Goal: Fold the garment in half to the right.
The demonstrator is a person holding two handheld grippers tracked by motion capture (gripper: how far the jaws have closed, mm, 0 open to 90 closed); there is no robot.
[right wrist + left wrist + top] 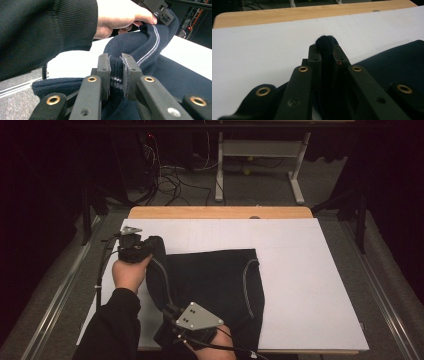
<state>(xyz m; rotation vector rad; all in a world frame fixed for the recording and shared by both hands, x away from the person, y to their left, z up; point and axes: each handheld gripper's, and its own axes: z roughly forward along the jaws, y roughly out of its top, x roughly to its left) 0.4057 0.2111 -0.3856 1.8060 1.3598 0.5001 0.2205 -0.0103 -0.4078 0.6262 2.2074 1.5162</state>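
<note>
A dark navy garment with pale seam lines lies on the white sheet; its left edge is lifted off the sheet. My left gripper is shut on a bunched fold of the garment at the far left corner. Near the table's front edge, my right gripper is shut on the ribbed hem of the garment. In the right gripper view the raised edge of cloth arches up toward the other hand and the left gripper.
The white sheet covers a wooden table. Beyond the table stand a white desk frame and a tangle of cables on the grey floor. Metal rails run along both sides. Bare sheet lies to the right of the garment.
</note>
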